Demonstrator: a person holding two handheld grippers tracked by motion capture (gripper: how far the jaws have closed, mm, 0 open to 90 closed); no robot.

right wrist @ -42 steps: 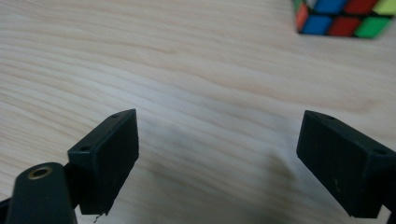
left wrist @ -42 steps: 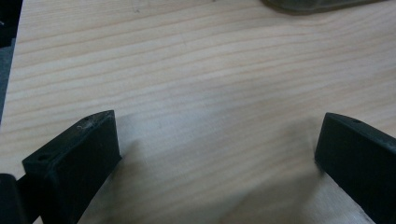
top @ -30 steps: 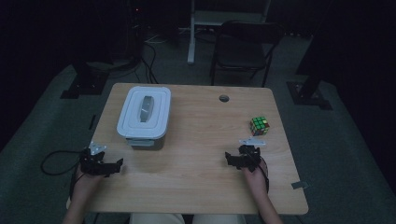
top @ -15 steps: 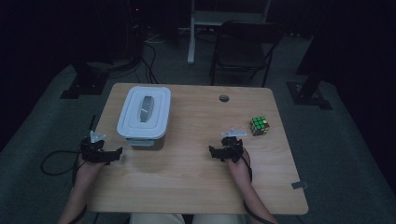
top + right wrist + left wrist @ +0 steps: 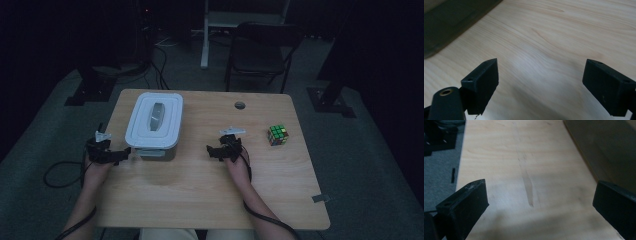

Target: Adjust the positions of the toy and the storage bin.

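Note:
A white lidded container (image 5: 154,125) stands at the back left of the wooden table (image 5: 200,200). A colourful puzzle cube (image 5: 278,135) sits toward the right. My left gripper (image 5: 119,155) is just off the container's front left corner, open, with nothing between its jaws. In the left gripper view that gripper (image 5: 539,202) is spread wide over bare wood, the container's side (image 5: 604,150) at upper right. My right gripper (image 5: 214,150) hovers mid-table, between container and cube, pointing left. In the right gripper view it (image 5: 541,77) is open and holds nothing, the container (image 5: 451,22) dark at upper left.
A round cable hole (image 5: 240,105) is in the table near its far edge. A bit of tape (image 5: 320,198) lies at the front right. A dark chair (image 5: 260,50) and stand legs are on the floor behind the table. Bare wood lies between the two grippers.
Both hands moved away from the front edge. The left gripper came up beside the container's front corner. The right gripper moved left toward the table's middle.

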